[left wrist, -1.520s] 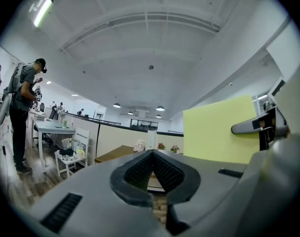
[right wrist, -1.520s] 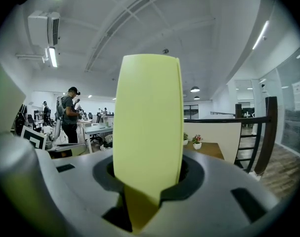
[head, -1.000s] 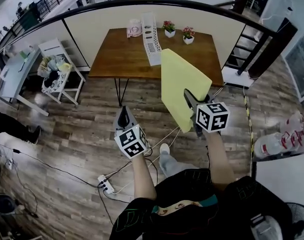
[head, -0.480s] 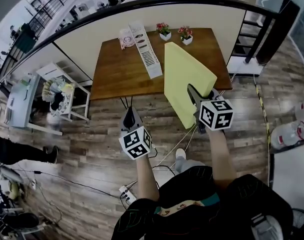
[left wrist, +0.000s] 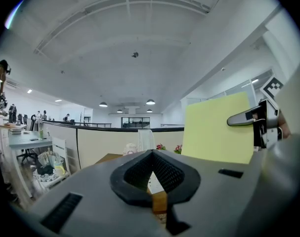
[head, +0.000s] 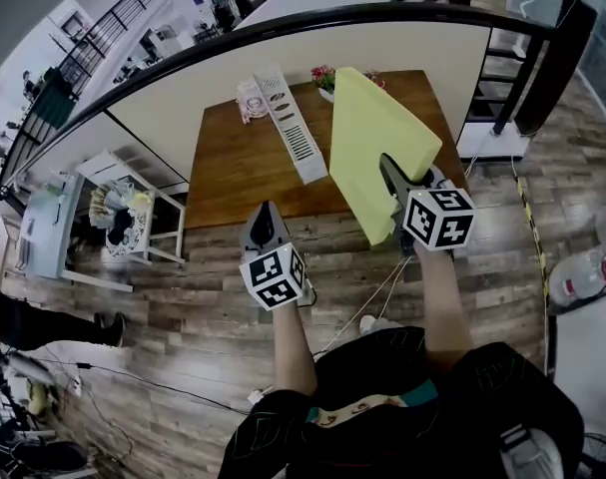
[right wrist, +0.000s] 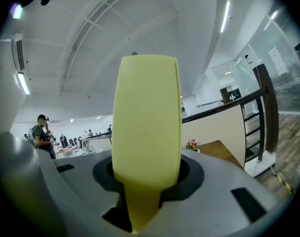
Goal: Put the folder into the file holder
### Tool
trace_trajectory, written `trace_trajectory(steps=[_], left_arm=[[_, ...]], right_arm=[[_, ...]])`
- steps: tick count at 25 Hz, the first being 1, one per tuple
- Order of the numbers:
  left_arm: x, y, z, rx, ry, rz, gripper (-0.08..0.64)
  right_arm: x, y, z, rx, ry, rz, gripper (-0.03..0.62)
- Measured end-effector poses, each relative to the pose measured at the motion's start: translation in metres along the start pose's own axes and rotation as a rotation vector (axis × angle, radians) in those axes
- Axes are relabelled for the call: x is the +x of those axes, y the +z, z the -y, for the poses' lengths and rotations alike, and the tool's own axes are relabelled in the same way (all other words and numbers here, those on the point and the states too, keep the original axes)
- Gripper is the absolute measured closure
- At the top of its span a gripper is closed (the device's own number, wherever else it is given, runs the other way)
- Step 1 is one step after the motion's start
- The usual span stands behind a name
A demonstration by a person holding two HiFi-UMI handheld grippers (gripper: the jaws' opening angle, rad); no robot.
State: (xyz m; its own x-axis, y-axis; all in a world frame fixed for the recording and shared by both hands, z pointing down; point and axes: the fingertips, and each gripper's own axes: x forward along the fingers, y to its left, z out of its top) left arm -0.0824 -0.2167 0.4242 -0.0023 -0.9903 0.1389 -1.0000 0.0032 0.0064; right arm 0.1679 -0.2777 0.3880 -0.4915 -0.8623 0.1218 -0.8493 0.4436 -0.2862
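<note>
Both arms reach forward, left gripper (head: 264, 211) jaws together, right gripper (head: 389, 166) clamped on the folder (head: 370, 133)

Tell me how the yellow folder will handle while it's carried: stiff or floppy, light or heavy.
Probably fairly stiff: the yellow folder stands out flat from the right gripper, pinched at one edge only, without drooping. Likely light, since one grip carries it. Its broad face may wobble or catch air when swung.
</note>
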Motion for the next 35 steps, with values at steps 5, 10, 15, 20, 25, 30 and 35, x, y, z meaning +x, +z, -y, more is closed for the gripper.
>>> trace_trajectory(steps=[5,10,15,20,25,30,35], left_arm=[[0.000,-0.004,-0.011,-0.016,0.014,-0.004,0.566],[0.005,-0.001,-0.034,-0.050,0.052,0.009,0.566],[0.026,0.008,-0.041,-0.071,0.032,0.040,0.566],[0.044,0.028,-0.046,-0.061,-0.002,0.076,0.566],[0.055,0.034,-0.069,-0.071,0.005,0.090,0.566],[0.067,0.027,-0.098,-0.090,0.028,0.079,0.566],[0.089,0.029,-0.113,-0.094,0.011,0.074,0.566]], right_arm=[[0.012,0.002,-0.007,-0.030,0.005,-0.016,0.442],[0.027,0.019,-0.018,-0.107,0.010,0.000,0.442],[0.041,0.041,-0.031,-0.136,0.023,0.037,0.442],[0.060,0.065,-0.042,-0.145,0.017,0.070,0.442],[0.086,0.073,-0.064,-0.158,0.040,0.081,0.442],[0.117,0.060,-0.074,-0.152,0.038,0.052,0.442],[0.147,0.053,-0.080,-0.140,0.026,0.036,0.442]])
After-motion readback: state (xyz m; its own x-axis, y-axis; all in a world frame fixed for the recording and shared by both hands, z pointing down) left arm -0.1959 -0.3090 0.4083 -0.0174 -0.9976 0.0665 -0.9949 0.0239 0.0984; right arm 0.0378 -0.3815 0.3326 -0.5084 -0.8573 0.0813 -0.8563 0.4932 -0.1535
